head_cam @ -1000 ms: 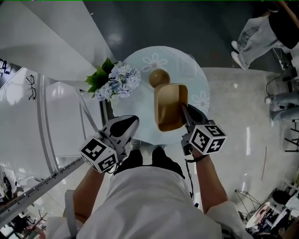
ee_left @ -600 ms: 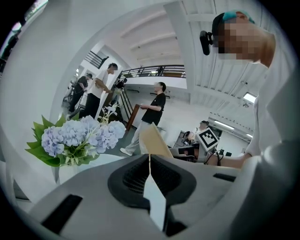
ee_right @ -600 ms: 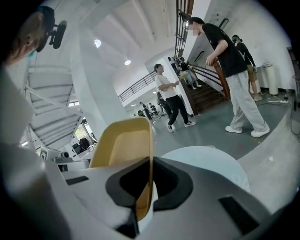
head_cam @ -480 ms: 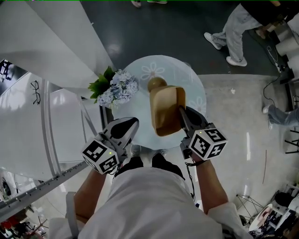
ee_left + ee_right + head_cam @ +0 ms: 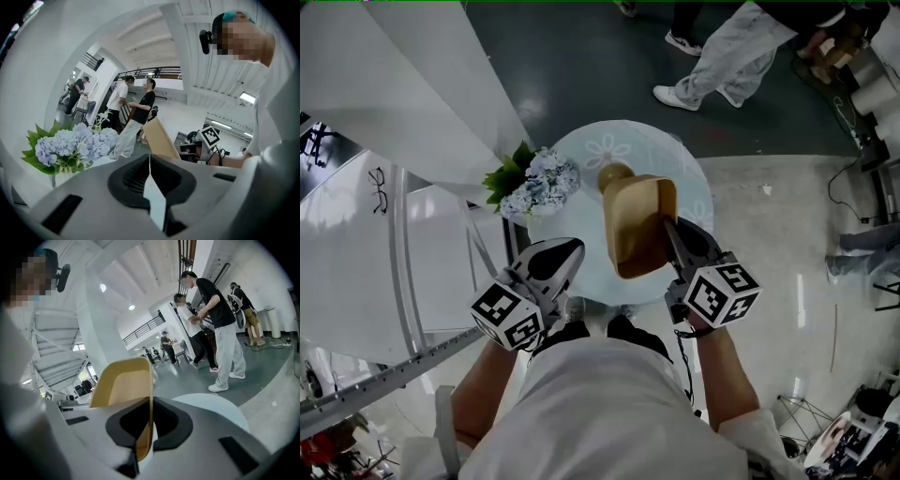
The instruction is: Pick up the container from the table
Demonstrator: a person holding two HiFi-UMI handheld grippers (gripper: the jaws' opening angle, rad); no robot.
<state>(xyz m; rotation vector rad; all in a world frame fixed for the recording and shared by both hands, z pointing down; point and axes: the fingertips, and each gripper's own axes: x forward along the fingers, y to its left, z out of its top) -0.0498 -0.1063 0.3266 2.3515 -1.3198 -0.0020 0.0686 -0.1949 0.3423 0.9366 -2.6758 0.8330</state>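
A tan container (image 5: 639, 220) is held over the round white worktop (image 5: 586, 239), tipped up on edge so that its hollow side is turned towards the left. It is gripped by the right gripper (image 5: 150, 416), whose jaws are seen in the right gripper view clamped on the thin wall of the container, one jaw inside and one outside. The left gripper (image 5: 150, 159) is held at the near left edge of the worktop, apart from the container; its jaws are pressed together with nothing between them. A bunch of pale blue flowers (image 5: 536, 180) with green leaves is seen at the worktop's left edge, and a round brown object (image 5: 614, 174) is partly hidden just behind the container; what it is cannot be told. The worktop is printed with white flower outlines. Beyond it, on the dark floor (image 5: 581, 66), a passer-by in light trousers and white shoes (image 5: 722, 52) is caught mid-stride, and other people are seen standing farther off in the gripper views.
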